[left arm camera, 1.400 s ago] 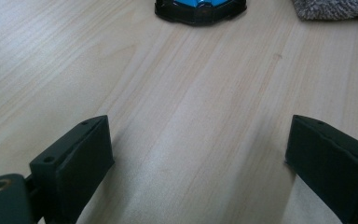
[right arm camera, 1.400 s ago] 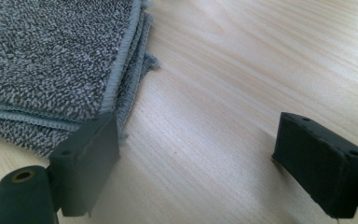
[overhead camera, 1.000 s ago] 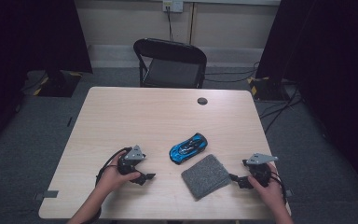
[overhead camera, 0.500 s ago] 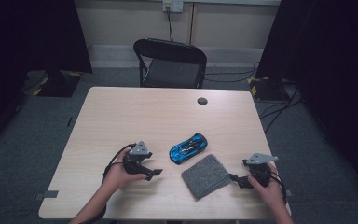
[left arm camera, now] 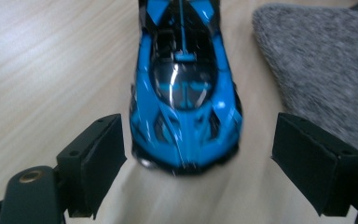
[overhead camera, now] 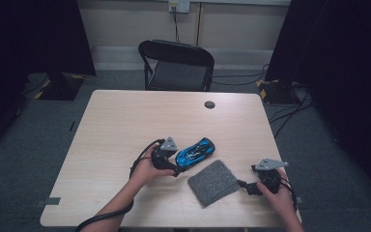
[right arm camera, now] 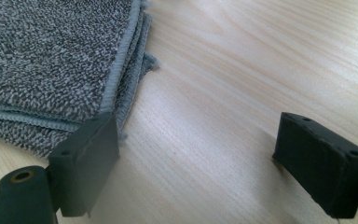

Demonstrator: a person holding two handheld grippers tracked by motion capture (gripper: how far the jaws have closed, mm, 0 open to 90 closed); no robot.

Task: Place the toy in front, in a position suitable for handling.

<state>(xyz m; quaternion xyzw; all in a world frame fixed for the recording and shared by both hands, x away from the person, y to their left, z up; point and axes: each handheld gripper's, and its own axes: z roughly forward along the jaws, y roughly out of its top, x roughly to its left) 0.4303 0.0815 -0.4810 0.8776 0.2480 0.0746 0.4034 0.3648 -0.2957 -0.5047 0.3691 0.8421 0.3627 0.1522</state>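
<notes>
The table [overhead camera: 125, 121] carries a folded grey cloth [overhead camera: 214, 181] near its front edge, with a blue car [overhead camera: 195, 152] just beside the cloth's far left corner. The left gripper [left arm camera: 198, 154] points at one end of the car, jaws spread wide either side without touching, apparently lined up to grasp it. The right gripper [right arm camera: 198, 158] rests by the cloth's right edge, jaws apart and empty, likely ready to take the cloth.

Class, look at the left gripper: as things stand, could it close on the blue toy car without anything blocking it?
Probably yes. The left gripper is open, the blue toy car sits nose-first between its jaws, and the folded grey cloth lies off to one side.
</notes>
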